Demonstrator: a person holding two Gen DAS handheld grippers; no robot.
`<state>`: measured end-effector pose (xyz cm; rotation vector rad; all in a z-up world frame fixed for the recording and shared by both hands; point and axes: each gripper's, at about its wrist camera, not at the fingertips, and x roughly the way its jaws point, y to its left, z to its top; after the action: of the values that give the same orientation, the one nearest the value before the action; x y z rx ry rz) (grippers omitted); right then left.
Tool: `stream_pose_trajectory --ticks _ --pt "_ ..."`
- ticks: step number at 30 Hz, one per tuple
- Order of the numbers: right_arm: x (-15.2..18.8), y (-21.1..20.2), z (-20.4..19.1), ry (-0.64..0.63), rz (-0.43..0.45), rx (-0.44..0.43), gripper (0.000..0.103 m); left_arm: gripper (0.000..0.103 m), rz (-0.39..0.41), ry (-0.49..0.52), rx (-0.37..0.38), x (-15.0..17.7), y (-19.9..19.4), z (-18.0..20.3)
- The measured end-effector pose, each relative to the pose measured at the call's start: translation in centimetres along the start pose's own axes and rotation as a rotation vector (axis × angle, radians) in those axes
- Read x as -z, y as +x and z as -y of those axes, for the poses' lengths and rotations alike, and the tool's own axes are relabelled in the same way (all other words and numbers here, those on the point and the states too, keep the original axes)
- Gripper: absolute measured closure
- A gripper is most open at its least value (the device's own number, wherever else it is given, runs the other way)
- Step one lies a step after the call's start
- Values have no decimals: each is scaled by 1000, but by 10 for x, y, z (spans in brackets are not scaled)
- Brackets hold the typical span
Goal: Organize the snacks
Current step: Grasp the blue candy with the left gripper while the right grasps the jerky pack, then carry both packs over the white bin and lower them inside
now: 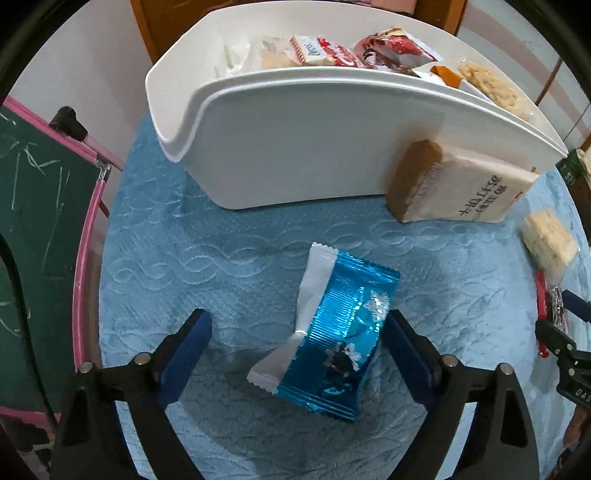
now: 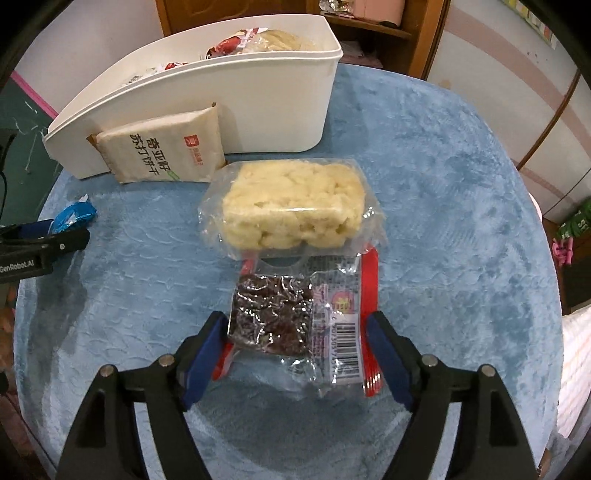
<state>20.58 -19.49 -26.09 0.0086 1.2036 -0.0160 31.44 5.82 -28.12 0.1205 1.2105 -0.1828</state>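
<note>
A shiny blue snack packet (image 1: 343, 332) with white ends lies flat on the blue cloth, between the fingers of my left gripper (image 1: 295, 317). That gripper is open; its left pad stands clear of the packet and its right pad is at the packet's edge. In the right wrist view, my right gripper (image 2: 295, 319) straddles a clear packet of dark dried food (image 2: 273, 317) with red edges, which lies flat. The fingers sit close against its sides without lifting it. A bagged pale rice cake (image 2: 291, 206) lies just beyond. The white bin (image 2: 258, 103) holds several snacks.
A beige cracker packet (image 2: 166, 151) leans on the bin's front wall (image 1: 295, 147). The round table has a blue quilted cloth (image 1: 221, 258). A green chalkboard with a pink frame (image 1: 37, 184) stands to the left, and wooden shelves (image 2: 369, 29) behind.
</note>
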Motion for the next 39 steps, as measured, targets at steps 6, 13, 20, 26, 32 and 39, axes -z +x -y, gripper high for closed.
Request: stream_pose_trajectory --ticks 6,13,20,26,32,39 --pt "10 -14 -15 -42 25 -21 58 67 28 -17 -16 3 -11 10" --pt "19 -22 -17 -36 14 -40 60 71 33 -112 -11 14 -19 14" --pt "29 -38 -18 -39 2 -88 60 72 29 -200 51 47 -40 19" --pt "35 -61 -25 -53 34 -114 61 72 66 -227 61 60 -75 23" --pt "22 -87 -22 -45 85 -152 61 72 155 -203 64 54 -123 36" --pt "-16 -141 -21 -43 191 -180 60 72 274 -145 43 17 -184 46"
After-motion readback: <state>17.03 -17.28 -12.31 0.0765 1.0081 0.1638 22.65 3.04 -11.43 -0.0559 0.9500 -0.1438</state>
